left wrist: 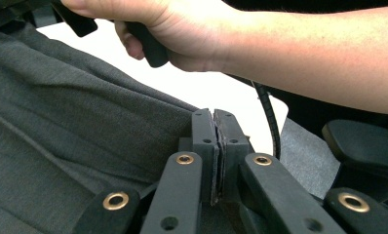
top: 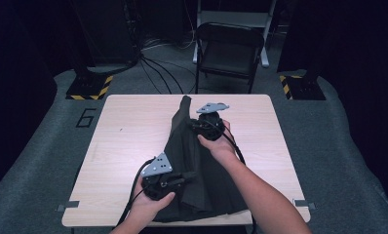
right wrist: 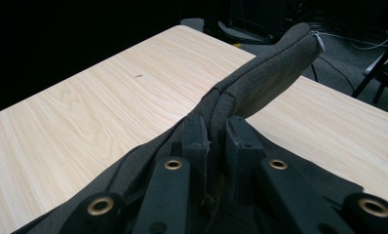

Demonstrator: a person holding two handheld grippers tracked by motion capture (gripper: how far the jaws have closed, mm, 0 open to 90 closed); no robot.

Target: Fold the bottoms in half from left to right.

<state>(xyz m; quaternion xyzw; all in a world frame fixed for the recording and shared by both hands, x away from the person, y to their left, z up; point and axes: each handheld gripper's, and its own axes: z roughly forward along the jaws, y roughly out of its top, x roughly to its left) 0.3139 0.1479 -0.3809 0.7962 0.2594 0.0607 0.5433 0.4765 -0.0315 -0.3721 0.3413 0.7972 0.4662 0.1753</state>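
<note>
A dark grey garment (top: 202,165) lies across the middle of the light wooden table (top: 128,131), its far end lifted into a ridge. My right gripper (top: 194,124) is shut on that raised end; in the right gripper view a thick folded edge (right wrist: 275,63) is pinched between the jaws (right wrist: 214,134) and sticks up beyond them. My left gripper (top: 188,176) is near the front edge, shut on the garment's left side. In the left gripper view its pads (left wrist: 214,146) press together on a thin layer of the grey fabric (left wrist: 75,131). The person's right hand (left wrist: 182,29) is above.
A black folding chair (top: 228,48) stands behind the table, with cables (top: 158,68) on the grey floor. Yellow-and-black striped stand bases (top: 89,87) (top: 299,85) flank the far corners. Bare tabletop (right wrist: 85,122) stretches left of the garment.
</note>
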